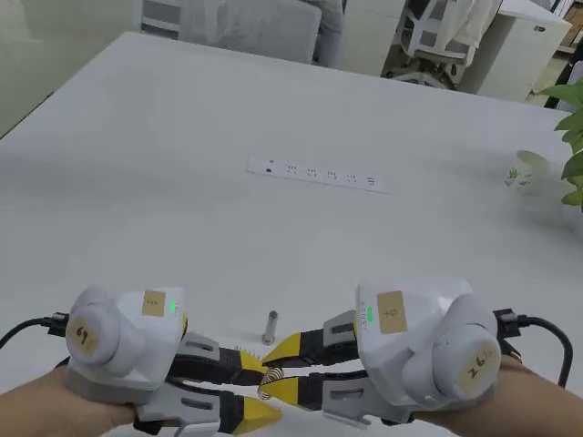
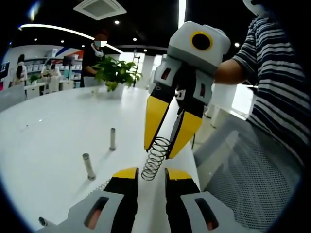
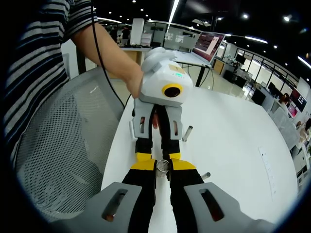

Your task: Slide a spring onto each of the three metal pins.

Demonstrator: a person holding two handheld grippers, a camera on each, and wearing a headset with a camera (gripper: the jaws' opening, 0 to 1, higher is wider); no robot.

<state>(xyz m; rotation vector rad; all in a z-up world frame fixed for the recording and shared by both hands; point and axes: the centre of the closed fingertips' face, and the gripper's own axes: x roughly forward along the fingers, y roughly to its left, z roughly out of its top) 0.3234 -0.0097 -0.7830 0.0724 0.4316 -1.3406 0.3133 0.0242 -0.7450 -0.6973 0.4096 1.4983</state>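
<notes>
Both grippers hung low over the near edge of the white surface [image 1: 182,137], facing each other tip to tip. A grey mesh chair [image 3: 63,155] sat just off that edge, below them. From the near edge towards the middle the surface lay broad and bare.

The right gripper [image 3: 163,167] had its jaws drawn in to a spring's width. They were clamped on the upper coils of a spring [image 2: 155,158], which hung slanted in the air above the near edge. The left gripper [image 2: 151,174] met it from the opposite side, its jaws a narrow gap apart. The spring's lower end sat in that gap, but whether the jaws pressed on it could not be told.

A second spring [image 2: 99,186] lay flat on the surface just beside the left gripper. A short way in from the near edge three metal pins stood upright and bare. One [image 2: 43,222] was low beside the left gripper, one [image 2: 88,166] was a little past the loose spring, and one [image 2: 112,139] was further along.

Towards the middle a white power strip [image 1: 316,174] lay flat. A leafy plant [image 1: 572,137] stood at the right edge, and office chairs [image 1: 246,23] stood beyond the far edge.
</notes>
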